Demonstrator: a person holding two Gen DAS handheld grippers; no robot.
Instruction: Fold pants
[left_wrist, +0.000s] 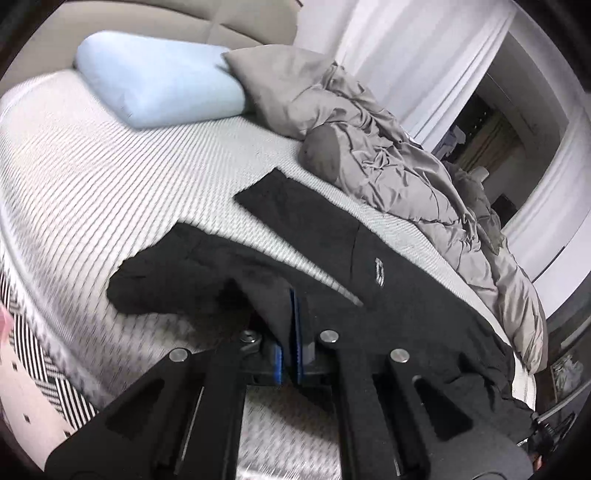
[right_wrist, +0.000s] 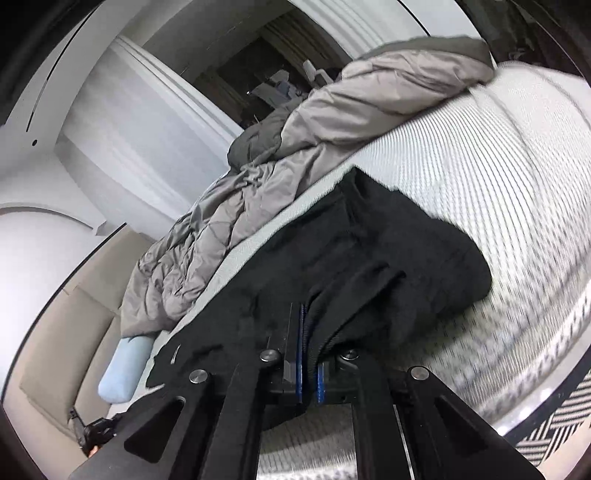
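Both grippers clamp black pants (left_wrist: 388, 280) | left gripper (left_wrist: 290, 314) | right gripper (right_wrist: 308, 328) | legs point toward pillow (left_wrist: 159, 81)

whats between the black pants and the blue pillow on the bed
In the left wrist view, only bare striped mattress lies between the black pants and the blue pillow; the grey duvet sits off to the side.

Black pants (left_wrist: 332, 236) hide both jaws' tips.

The black pants (left_wrist: 406, 266) bear a small white mark, too blurred to read.
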